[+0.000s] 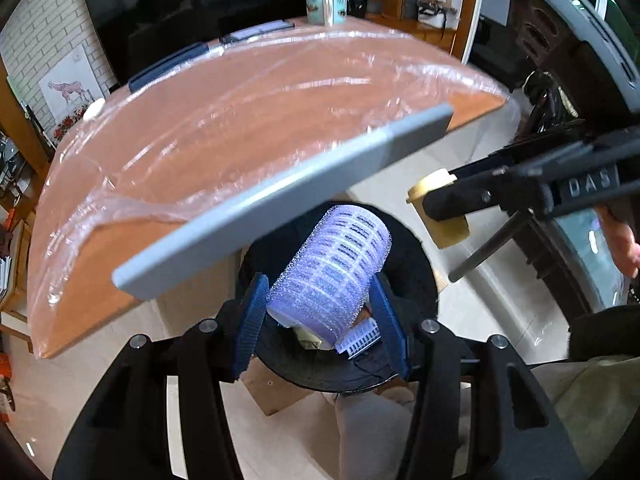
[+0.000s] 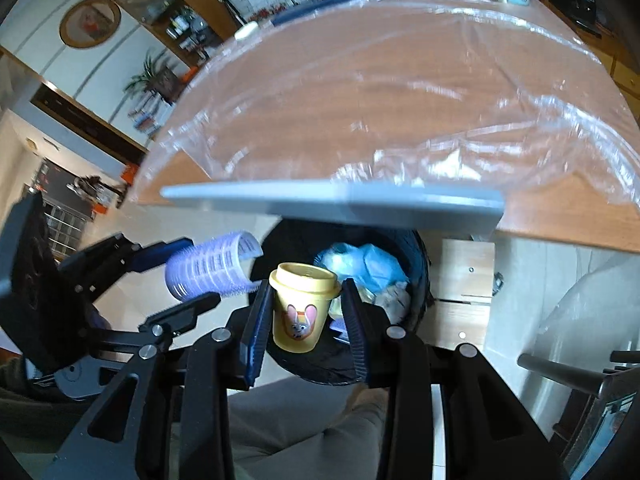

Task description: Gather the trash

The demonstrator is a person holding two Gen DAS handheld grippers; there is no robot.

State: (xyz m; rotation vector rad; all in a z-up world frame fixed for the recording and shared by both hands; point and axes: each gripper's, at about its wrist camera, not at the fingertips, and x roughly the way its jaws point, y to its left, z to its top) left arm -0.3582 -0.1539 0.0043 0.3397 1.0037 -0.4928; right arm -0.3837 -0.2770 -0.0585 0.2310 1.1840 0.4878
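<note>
while grippers clamp trash, bin (image 1: 412, 248) rim beneath

Left gripper (image 1: 320, 312): black angular linkage arms, round silver screws, blue ribbed finger pads (image 1: 250, 320). Right gripper (image 2: 306, 312): identical; embossed lettering at 3 o'clock.

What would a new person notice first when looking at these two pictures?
First, the purple hair roller clamped in the left gripper, right above the black trash bin below the table edge. Next, the small yellow cup with a cartoon rabbit, clamped in the right gripper over the same bin. Behind both lies the wooden table under clear plastic film.
</note>
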